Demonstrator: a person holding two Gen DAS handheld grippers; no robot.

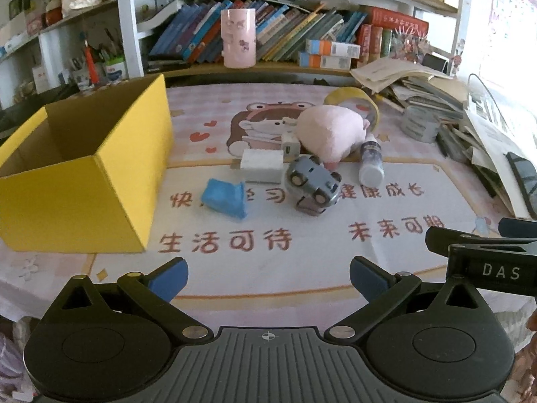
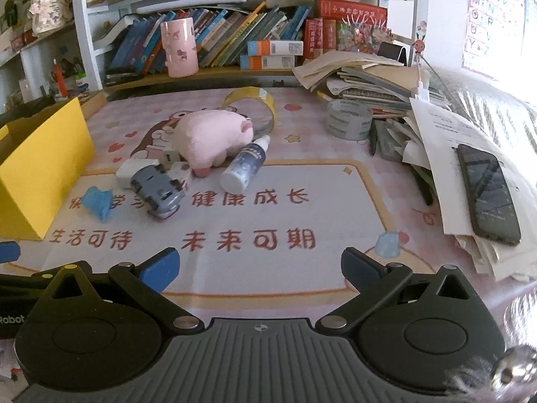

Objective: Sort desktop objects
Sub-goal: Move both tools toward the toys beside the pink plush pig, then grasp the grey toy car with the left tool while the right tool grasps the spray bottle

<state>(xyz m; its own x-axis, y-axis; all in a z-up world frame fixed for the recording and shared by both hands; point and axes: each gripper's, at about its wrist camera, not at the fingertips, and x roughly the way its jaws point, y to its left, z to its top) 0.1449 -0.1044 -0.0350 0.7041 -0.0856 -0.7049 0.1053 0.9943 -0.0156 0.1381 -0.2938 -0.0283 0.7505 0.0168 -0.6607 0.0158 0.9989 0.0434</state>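
Left hand-held gripper (image 1: 266, 280): jaws spread wide, holding nothing, hovering over the near edge of the surface (image 1: 302, 262).
Right hand-held gripper (image 2: 260, 268): also wide open and holding nothing, just beside the left one.
Yellow box (image 1: 84, 181): one, open-topped, on the left of the surface; from here it looks empty.
Things to sort: a cluster in the middle, right of the box; nothing appears sorted yet.
Count: one blue wedge (image 1: 225, 198), one white block (image 1: 262, 164), one small white plug (image 1: 290, 145), one grey toy car (image 1: 313, 181) resting on a dark block (image 1: 310, 205), one pink plush pig (image 1: 330, 132), one white bottle (image 1: 371, 163) lying on its side, one yellow tape roll (image 1: 352, 102) behind the pig.
Off to the right: one clear tape roll (image 2: 349, 119) and one black phone (image 2: 488, 193) on a paper stack (image 2: 446, 134).
Risk, crowding: the car, white block, plug and pig touch or overlap, so closing on one may drag or topple a neighbour.
Risk, rolling: the bottle and the car could roll away if nudged.
Risk, grip: the soft pig may squash and slip from a shallow pinch.
Risk, box: a carried item could catch the near wall and shove the light box.
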